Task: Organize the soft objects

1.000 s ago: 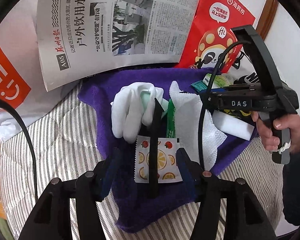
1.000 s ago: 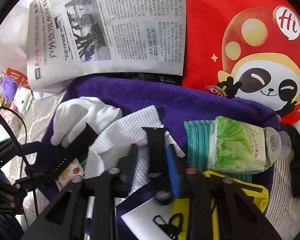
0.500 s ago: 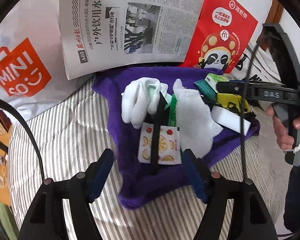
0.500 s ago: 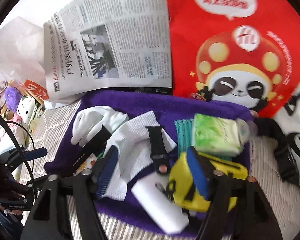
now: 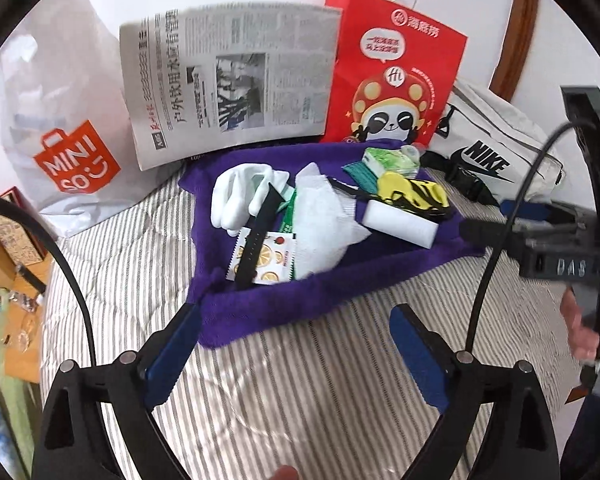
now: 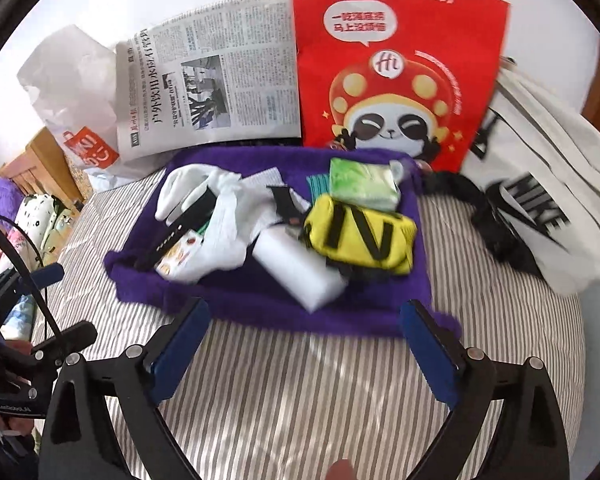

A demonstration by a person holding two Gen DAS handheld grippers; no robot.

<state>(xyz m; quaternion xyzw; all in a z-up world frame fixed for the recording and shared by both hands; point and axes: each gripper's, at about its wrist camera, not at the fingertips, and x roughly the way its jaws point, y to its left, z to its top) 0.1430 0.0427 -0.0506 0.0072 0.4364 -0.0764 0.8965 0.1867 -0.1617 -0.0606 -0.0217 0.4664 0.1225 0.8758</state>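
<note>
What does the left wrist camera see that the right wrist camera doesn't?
Only the left wrist view shows the whole orange logo on the white shopping bag and the right gripper's handle in a hand.

Only the right wrist view shows the wooden furniture and plush toys.

Both show the purple towel carrying the white glove, yellow pouch and white sponge block, with both grippers' jaws open and empty.

1. Left gripper (image 5: 296,346): black angular frame, blue pads on both fingers, silver screws at the pivots.
2. Right gripper (image 6: 306,346): same black build, blue pads.
3. Black cable (image 5: 496,248) loops past a black handle lettered "DAS".
</note>
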